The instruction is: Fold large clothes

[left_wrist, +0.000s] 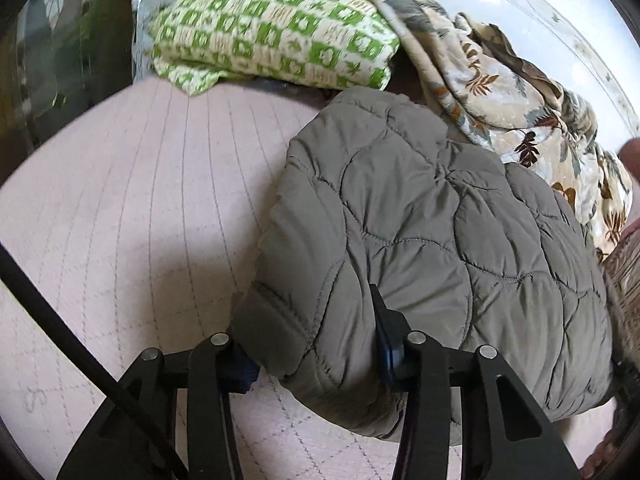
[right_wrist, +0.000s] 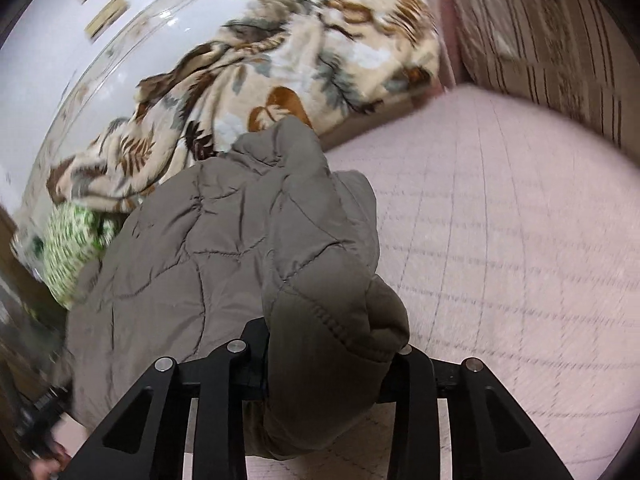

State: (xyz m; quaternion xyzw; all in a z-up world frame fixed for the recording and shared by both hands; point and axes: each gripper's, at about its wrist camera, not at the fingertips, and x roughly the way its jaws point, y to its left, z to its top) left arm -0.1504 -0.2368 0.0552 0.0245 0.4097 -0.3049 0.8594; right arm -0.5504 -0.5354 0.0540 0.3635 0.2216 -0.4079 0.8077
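Clearly, both grippers clamp the grey quilted jacket (left_wrist: pixel 420 216): the left gripper (left_wrist: pixel 316 356) pinches its thick edge, the right gripper (right_wrist: pixel 332 364) its bunched corner. It lies on the pink quilted bed cover (left_wrist: pixel 140 200), near a green patterned cloth (left_wrist: pixel 276 28) and a leaf-print blanket (right_wrist: pixel 280 64). No writing is readable.

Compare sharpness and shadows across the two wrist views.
Left wrist view: crisp; stitching on the grey quilted jacket reads clearly, and a soft shadow falls on the pink mat beside it. Right wrist view: motion-blurred, smearing the floral blanket and mat lines. Both bend at the fisheye edges.
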